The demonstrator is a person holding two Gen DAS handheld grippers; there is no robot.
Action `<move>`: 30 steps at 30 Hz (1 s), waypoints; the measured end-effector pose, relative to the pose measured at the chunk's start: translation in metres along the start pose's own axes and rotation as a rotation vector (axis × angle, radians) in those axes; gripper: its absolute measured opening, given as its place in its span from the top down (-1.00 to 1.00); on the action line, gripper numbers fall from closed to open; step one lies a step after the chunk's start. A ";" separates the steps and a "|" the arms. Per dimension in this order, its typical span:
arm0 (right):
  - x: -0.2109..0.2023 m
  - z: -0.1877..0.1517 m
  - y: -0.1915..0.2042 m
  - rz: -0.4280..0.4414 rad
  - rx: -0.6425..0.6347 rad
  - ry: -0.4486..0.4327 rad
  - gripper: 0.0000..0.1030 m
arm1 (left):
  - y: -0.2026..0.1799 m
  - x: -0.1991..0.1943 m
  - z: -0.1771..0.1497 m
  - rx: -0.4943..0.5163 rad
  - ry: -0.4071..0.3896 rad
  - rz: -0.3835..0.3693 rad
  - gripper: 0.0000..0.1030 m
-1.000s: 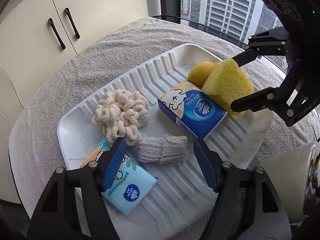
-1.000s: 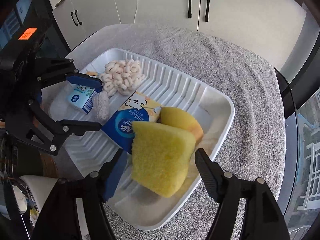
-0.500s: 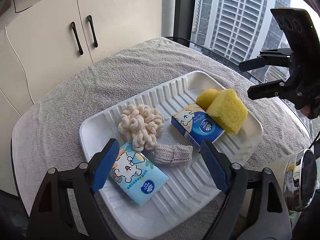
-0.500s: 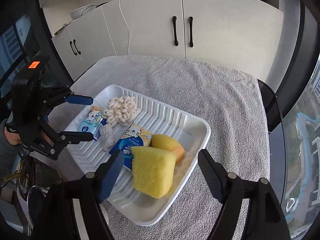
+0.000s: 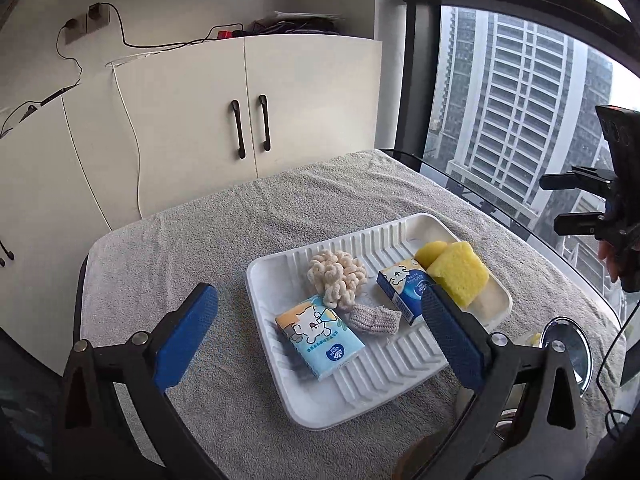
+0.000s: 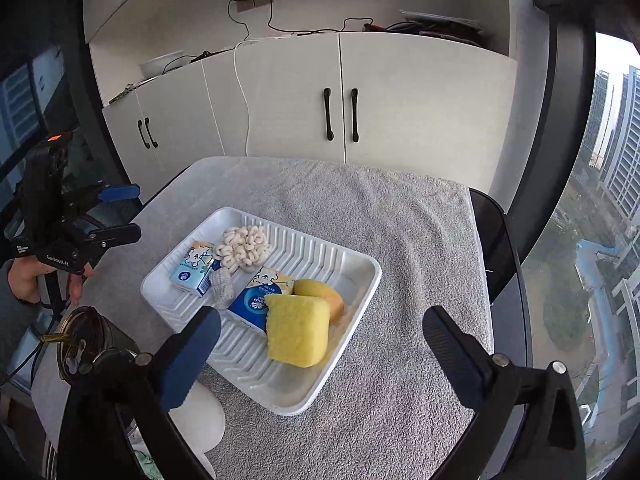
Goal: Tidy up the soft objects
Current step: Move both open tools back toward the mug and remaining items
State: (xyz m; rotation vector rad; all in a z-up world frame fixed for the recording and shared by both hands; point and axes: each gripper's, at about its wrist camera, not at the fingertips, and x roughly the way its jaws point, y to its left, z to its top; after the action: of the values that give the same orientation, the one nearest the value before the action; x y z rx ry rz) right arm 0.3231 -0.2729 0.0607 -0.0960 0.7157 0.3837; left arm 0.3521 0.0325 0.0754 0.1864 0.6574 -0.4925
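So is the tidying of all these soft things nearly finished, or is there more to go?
It looks close to finished. The yellow sponge, two tissue packs, the knotted rope ball and the small woven piece all lie in the white tray. Nothing is in hand: the left hand-held gripper and the right hand-held gripper have just been opening and hold nothing. I see no soft item left on the towel.

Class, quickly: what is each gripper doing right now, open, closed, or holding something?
Left gripper: open, holding nothing; its jaws have just been opening.
Right gripper: open, holding nothing; its jaws have just been opening, the yellow sponge lying free in the tray.
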 end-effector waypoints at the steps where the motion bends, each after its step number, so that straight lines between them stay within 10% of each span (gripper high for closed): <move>1: -0.009 -0.005 0.004 -0.001 -0.004 -0.016 -1.00 | -0.002 -0.010 -0.004 0.001 -0.012 0.019 -1.00; 14: -0.085 -0.115 0.092 0.063 -0.050 -0.112 -1.00 | -0.058 -0.123 -0.118 -0.012 -0.089 0.072 -1.00; 30: -0.055 -0.184 0.161 0.079 -0.012 -0.020 -1.00 | -0.116 -0.129 -0.220 -0.161 0.027 0.041 -1.00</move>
State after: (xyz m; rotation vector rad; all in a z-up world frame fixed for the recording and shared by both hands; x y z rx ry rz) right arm 0.1111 -0.1804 -0.0351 -0.0747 0.6989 0.4641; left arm 0.0882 0.0508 -0.0169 0.0546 0.7148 -0.3963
